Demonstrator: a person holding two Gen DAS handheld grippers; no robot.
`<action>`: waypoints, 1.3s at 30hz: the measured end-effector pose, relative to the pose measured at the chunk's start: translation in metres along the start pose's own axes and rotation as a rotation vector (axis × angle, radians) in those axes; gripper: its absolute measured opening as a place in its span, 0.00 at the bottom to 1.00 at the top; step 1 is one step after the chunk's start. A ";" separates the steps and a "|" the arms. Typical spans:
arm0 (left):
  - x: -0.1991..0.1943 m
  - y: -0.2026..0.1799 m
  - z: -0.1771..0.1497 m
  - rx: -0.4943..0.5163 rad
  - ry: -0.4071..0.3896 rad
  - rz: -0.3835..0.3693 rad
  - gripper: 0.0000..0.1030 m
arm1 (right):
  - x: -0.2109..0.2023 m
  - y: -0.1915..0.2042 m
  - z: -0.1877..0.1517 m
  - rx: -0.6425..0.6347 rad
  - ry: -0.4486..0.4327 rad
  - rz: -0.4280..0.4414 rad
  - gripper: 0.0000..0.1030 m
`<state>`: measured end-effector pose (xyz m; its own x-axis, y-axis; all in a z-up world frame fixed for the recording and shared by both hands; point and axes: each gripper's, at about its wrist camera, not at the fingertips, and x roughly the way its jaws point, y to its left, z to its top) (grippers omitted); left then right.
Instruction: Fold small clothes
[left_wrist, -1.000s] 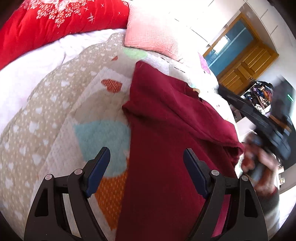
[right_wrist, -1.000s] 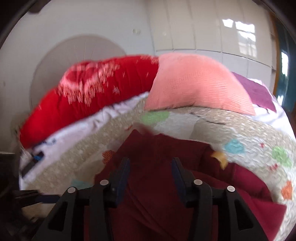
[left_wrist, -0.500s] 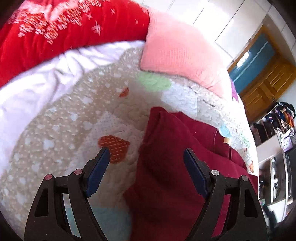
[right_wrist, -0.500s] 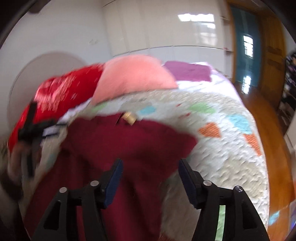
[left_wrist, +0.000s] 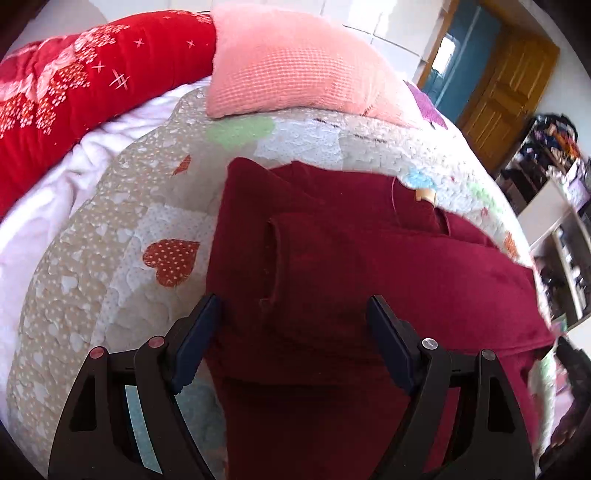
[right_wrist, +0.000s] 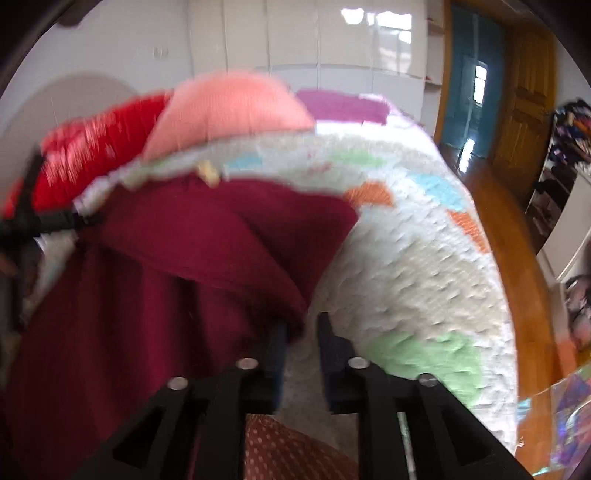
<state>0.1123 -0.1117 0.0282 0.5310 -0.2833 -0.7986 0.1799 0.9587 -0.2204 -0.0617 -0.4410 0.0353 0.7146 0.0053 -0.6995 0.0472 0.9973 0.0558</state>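
Lying rumpled on quilt (left_wrist: 110, 258), maroon garment (left_wrist: 369, 266)

Bare quilt (right_wrist: 413, 288) lies to my right; the pink pillow (left_wrist: 295, 66) and, I think, red duvet (left_wrist: 74, 81) block beyond.

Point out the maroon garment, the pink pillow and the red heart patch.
garment (left_wrist: 369, 266), left wrist view, middle of the folded top layer.
pillow (left_wrist: 295, 70), left wrist view, centre of its face.
heart patch (left_wrist: 170, 260), left wrist view, its middle.
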 end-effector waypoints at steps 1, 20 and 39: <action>-0.003 0.004 0.002 -0.026 -0.011 -0.008 0.79 | -0.011 -0.008 0.005 0.039 -0.041 0.020 0.40; 0.022 0.004 -0.008 0.000 0.007 0.034 0.80 | 0.120 -0.027 0.084 0.058 0.059 -0.195 0.09; 0.010 0.024 -0.007 -0.111 0.014 0.000 0.85 | 0.037 -0.006 0.027 0.028 0.092 -0.130 0.32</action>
<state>0.1162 -0.0909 0.0111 0.5190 -0.2838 -0.8063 0.0867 0.9559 -0.2806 -0.0164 -0.4483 0.0284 0.6340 -0.1161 -0.7645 0.1554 0.9876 -0.0212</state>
